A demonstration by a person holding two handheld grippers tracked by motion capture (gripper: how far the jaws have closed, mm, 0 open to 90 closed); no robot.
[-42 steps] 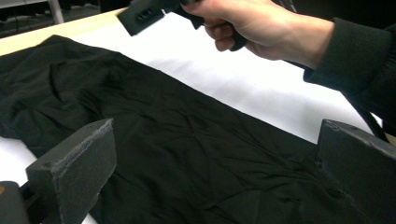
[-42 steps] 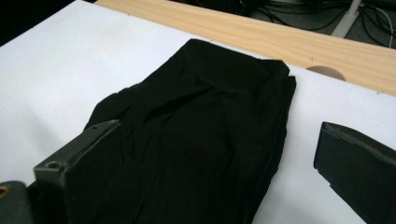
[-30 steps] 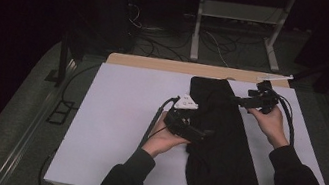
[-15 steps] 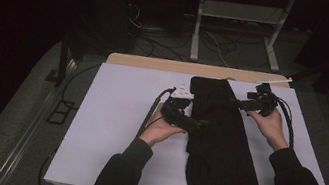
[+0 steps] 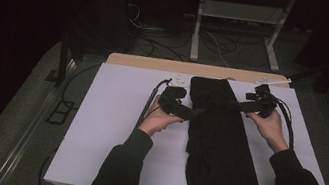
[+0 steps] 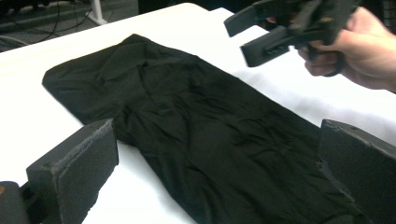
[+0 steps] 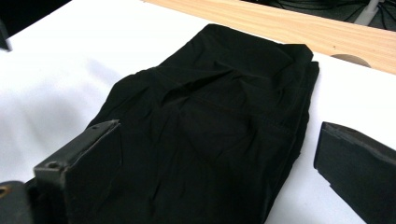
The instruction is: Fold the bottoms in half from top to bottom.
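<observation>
A long black garment (image 5: 217, 142) lies folded lengthwise on the white table top (image 5: 110, 129), its far end close to the wooden strip. My left gripper (image 5: 195, 113) is at the garment's left edge near the far end, open, its jaws pointing right over the cloth. My right gripper (image 5: 240, 105) faces it from the right edge, also open. In the left gripper view the garment (image 6: 201, 126) lies between and beyond the wide-spread jaws, and the right gripper (image 6: 238, 37) shows in a hand at upper right. The right gripper view looks over the garment's far end (image 7: 210, 116), nothing held.
A bare wooden strip (image 5: 196, 70) runs along the table's far edge. A small white tag (image 5: 180, 81) lies beside the left gripper. Behind the table stand a metal frame (image 5: 236, 28) and floor cables (image 5: 161, 36). Bare white surface lies left of the garment.
The left hand has carried its gripper away from the person along the garment's left edge. The right gripper has shifted slightly down and inward toward the cloth.
</observation>
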